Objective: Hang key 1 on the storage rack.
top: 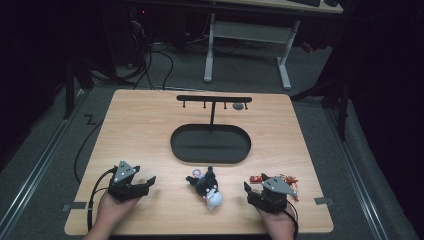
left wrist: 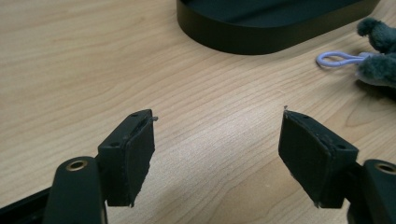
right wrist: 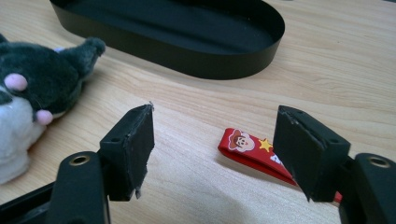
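Dim room, grey floor; light wooden table (top: 145, 125) under the fixed camera. Left gripper (top: 145, 184) rests at the near left edge, jaws apart, only bare wood between them. Right gripper (top: 252, 192) sits at the near right, jaws also apart, gripping nothing; a red strap keychain (right wrist: 254, 150) lies just beyond its jaws, partly behind the right one. Between the two grippers lies a plush toy (top: 209, 187), dark grey and white, with a lilac loop (left wrist: 337, 59) at its far end. Farther off, mid-table, a black oval tray (top: 180, 150); a black hook stand (top: 213, 99) rises from it.
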`<state>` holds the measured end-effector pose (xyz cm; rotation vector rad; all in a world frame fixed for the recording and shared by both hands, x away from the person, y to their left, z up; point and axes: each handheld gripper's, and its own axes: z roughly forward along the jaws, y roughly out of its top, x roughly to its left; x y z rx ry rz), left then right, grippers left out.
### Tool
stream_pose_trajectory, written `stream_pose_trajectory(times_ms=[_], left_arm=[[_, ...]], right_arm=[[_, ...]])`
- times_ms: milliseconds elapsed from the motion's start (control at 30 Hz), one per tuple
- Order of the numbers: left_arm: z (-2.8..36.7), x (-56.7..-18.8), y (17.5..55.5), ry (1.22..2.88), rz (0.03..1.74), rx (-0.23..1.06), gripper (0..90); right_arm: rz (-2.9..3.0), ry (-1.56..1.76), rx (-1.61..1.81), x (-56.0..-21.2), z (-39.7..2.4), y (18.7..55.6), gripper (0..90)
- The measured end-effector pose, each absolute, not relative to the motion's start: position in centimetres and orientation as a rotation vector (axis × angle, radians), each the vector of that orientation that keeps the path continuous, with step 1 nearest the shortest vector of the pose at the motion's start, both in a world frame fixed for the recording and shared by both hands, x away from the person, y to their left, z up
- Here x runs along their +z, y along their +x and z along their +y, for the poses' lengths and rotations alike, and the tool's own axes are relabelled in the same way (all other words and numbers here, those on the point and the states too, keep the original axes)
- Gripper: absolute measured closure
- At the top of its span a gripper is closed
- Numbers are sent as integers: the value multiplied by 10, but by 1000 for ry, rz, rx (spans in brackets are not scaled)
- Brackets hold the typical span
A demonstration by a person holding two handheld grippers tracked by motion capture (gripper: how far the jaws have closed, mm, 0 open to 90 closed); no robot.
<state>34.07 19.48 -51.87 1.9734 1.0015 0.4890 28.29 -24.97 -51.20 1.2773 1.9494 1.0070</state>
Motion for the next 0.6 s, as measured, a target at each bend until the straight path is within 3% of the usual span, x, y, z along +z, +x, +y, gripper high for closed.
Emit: stream_pose_trajectory(times_ms=[600], left_arm=[[190,-521,340,1991,972,487,266]], right_arm=[[1993,1312,1042,-517,-255,288,194]])
